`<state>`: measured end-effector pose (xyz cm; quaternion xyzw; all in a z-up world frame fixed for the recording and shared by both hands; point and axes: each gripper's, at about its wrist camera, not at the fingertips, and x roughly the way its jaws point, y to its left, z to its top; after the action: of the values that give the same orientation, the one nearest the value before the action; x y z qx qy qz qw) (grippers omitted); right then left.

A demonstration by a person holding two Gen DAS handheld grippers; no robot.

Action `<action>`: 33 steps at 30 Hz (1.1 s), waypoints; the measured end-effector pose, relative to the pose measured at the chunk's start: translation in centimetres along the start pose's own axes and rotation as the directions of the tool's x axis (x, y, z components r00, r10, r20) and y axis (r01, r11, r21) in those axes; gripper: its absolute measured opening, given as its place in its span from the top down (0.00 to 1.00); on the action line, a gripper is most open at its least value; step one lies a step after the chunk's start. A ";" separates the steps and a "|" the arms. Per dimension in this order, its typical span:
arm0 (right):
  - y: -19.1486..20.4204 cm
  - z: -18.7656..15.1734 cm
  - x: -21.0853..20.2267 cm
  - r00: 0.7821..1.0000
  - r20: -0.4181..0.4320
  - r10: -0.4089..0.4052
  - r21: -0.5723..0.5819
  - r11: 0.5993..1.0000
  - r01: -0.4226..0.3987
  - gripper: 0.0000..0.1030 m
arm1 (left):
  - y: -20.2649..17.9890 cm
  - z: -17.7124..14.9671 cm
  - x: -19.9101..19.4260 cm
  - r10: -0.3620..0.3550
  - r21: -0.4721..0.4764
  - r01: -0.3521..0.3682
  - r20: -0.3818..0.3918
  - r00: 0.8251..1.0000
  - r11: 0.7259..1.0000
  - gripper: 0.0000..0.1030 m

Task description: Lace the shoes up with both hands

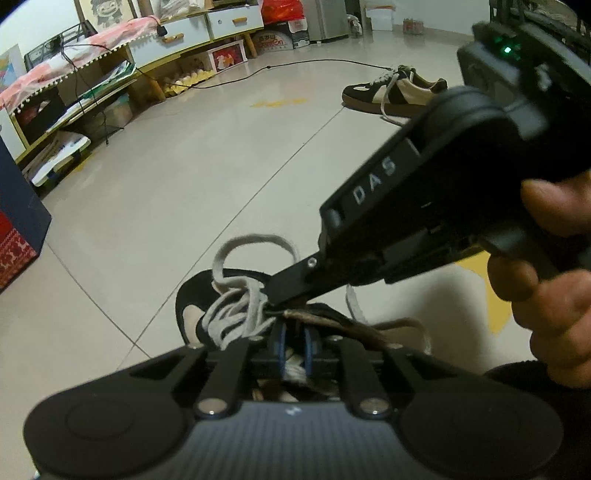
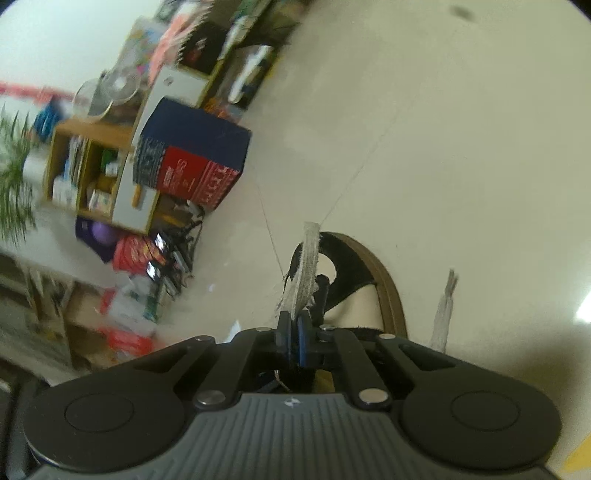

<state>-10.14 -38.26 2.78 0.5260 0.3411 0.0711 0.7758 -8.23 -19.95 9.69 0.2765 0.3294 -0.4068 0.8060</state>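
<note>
The left gripper [image 1: 294, 345] is clamped on a pale grey woven shoelace [image 1: 236, 314] above the black-and-cream suede shoe [image 1: 192, 310] on the tiled floor [image 1: 166, 192]. The right gripper [image 2: 294, 325] is likewise pinched on the lace, above the shoe's tongue. A matching second shoe [image 1: 391, 92] lies well beyond it.

Pale glossy floor tiles [image 1: 177, 177], thin grout lines, yellow marks. Low yellow-framed shelving [image 1: 110, 92] along wall, white drawers [image 1: 207, 26], pink cloth on top. Black cable [image 1: 295, 66] across floor. Navy-and-red box [image 2: 192, 162] beside cluttered wooden shelf [image 2: 85, 170]. Green plant [image 2: 14, 173] at edge.
</note>
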 end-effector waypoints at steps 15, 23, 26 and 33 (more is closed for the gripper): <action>1.4 -0.3 -0.6 1.000 -0.017 -0.024 -0.110 0.994 0.022 0.92 | 0.2 0.3 1.0 -0.017 -0.029 0.016 -0.029 0.999 0.999 0.97; 4.0 -1.7 -4.0 0.987 -0.119 -0.110 -0.616 0.788 0.014 0.78 | 0.7 0.1 0.9 -0.041 -0.018 0.041 -0.021 0.999 0.999 0.97; 5.1 -3.0 -3.9 0.976 -0.120 -0.179 -0.742 0.669 0.032 0.76 | 0.6 0.2 1.1 -0.045 0.001 0.045 -0.026 0.999 0.999 0.97; 7.0 -4.8 -0.9 0.956 -0.066 -0.287 -0.844 0.527 0.100 0.87 | 1.5 0.1 0.3 -0.074 0.019 0.076 -0.071 0.995 0.997 0.98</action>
<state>-12.00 -31.90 8.20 0.0442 0.3978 0.1885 0.8968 -6.76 -19.38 9.80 0.2870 0.3632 -0.4303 0.7750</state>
